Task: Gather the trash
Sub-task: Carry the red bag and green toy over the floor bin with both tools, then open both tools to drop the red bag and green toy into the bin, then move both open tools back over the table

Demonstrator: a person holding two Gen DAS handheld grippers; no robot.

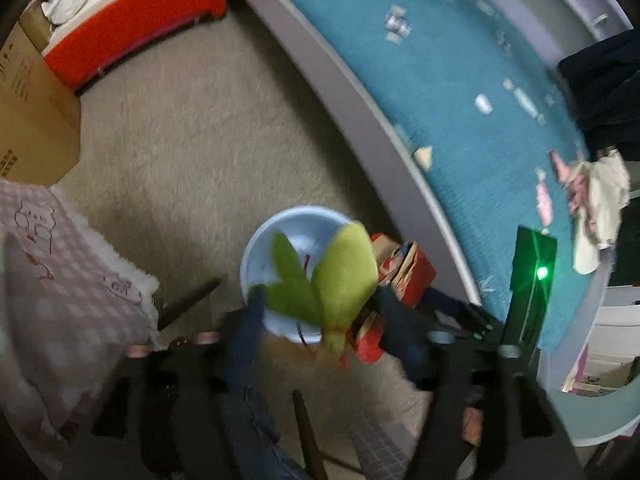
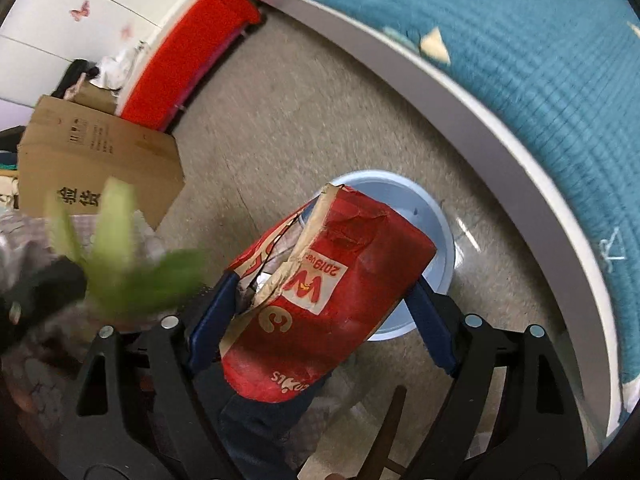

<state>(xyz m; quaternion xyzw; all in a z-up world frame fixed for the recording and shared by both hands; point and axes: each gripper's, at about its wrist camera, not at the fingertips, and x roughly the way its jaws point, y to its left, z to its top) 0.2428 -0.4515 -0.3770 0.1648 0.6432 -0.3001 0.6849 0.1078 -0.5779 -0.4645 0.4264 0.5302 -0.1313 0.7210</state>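
My left gripper (image 1: 320, 312) is shut on a green-yellow leafy scrap (image 1: 340, 280) and holds it over a pale blue bin (image 1: 260, 248) on the carpet. My right gripper (image 2: 320, 312) is shut on a torn red cardboard box (image 2: 328, 292), held above the same bin (image 2: 432, 216). The red box (image 1: 408, 272) shows just right of the leaves in the left wrist view. The blurred leaves (image 2: 120, 264) show at the left of the right wrist view.
A teal mat (image 1: 460, 100) with a grey border (image 1: 360, 92) curves along the right, with small scraps and a crumpled cloth (image 1: 592, 208) on it. A cardboard box (image 2: 100, 160) and a red-sided box (image 1: 132, 28) stand far left. A pink checked blanket (image 1: 60, 280) lies near left.
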